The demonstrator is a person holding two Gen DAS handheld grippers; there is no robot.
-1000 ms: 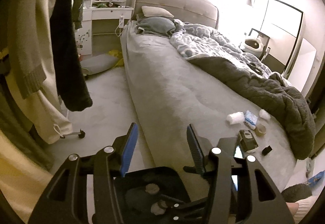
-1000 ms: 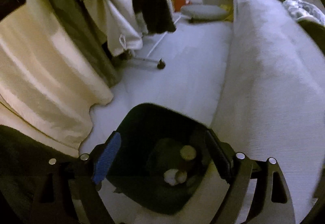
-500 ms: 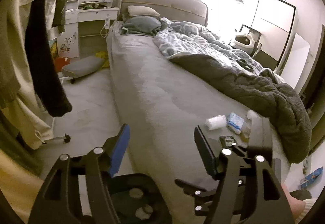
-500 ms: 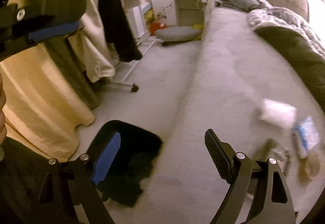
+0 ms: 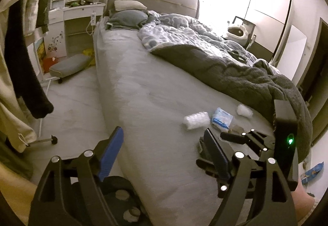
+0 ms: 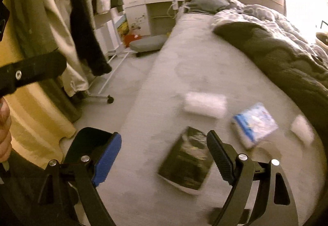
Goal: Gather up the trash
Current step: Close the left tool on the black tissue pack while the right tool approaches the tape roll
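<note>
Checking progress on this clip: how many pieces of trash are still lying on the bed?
At least 4: a white wad, a blue-white packet, a small white wad by the dark blanket, and a dark packet nearest. More may be hidden.

Home bedroom, bed (image 5: 143,90) with rumpled duvet (image 5: 205,45), hanging clothes (image 6: 61,10) (dressing table (image 5: 82,6) beyond)
</note>
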